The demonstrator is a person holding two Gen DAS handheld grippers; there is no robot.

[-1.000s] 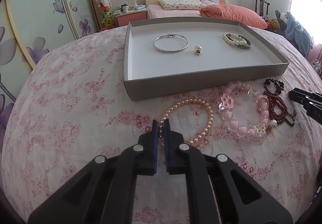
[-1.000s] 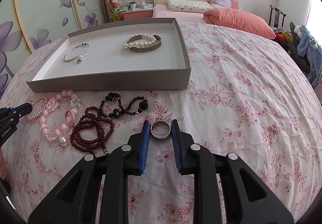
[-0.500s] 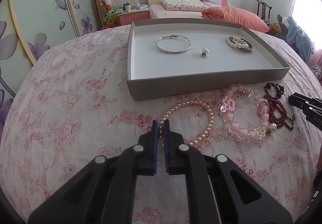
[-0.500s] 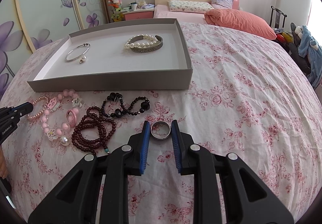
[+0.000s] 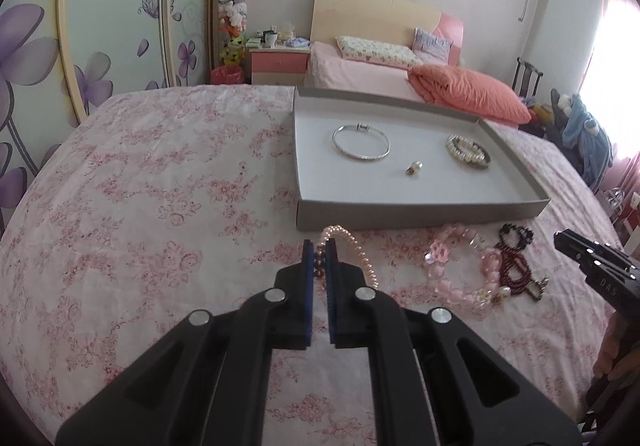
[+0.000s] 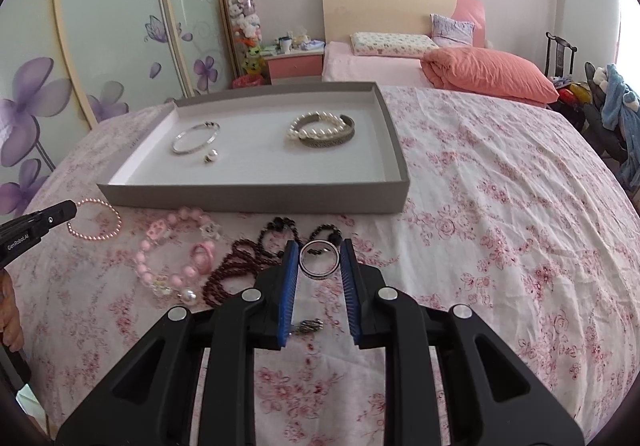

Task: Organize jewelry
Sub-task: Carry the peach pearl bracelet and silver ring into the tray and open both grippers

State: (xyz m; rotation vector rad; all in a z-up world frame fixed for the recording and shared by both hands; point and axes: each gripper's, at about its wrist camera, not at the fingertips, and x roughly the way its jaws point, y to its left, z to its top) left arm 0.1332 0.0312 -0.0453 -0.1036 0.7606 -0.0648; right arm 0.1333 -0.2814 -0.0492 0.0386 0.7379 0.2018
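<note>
My left gripper [image 5: 320, 252] is shut on a thin pink pearl bracelet [image 5: 354, 246], lifted off the flowered cloth just in front of the grey tray [image 5: 420, 211]. In the right wrist view the same bracelet [image 6: 94, 219] hangs as a loop from the left gripper's tip [image 6: 60, 211]. My right gripper [image 6: 319, 258] is shut on a silver ring [image 6: 318, 260], held above the cloth in front of the tray [image 6: 256, 191]. In the tray lie a silver bangle [image 6: 196, 137], a pearl earring [image 6: 211, 155] and a pearl cuff [image 6: 320, 129].
On the cloth in front of the tray lie a chunky pink bead bracelet [image 6: 172, 258], dark red beads [image 6: 232, 274] and black beads [image 6: 280, 230]. A small metal piece [image 6: 306, 326] lies under the right gripper. A bed with an orange quilt [image 6: 492, 73] stands behind.
Both grippers have risen. The pearl bracelet has come up off the cloth with the left gripper and turned nearly edge-on. The ring has lifted with the right gripper.
</note>
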